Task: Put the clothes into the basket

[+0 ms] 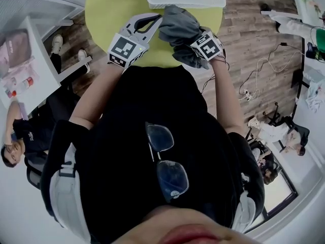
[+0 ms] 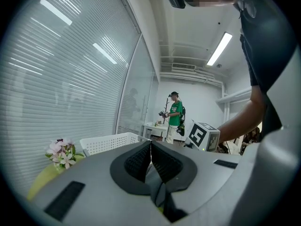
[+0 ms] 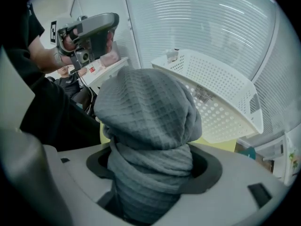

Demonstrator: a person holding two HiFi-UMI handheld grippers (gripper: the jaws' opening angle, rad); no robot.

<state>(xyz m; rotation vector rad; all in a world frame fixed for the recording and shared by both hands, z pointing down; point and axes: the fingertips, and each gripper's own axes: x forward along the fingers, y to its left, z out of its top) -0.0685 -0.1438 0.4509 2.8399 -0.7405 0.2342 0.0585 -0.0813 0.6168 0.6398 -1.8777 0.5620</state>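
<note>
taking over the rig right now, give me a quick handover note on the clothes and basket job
Left gripper: jaws together, nothing seen between them, held up beside the right one.
Right gripper: shut on a bunched grey cloth, held in the air above the yellow-green table.
White basket: on the far side of the table, just ahead of the cloth.
Done: the cloth is gripped and up off the table.
Left: carry it over the basket rim and release it inside. No other loose clothes show in these views.
</note>
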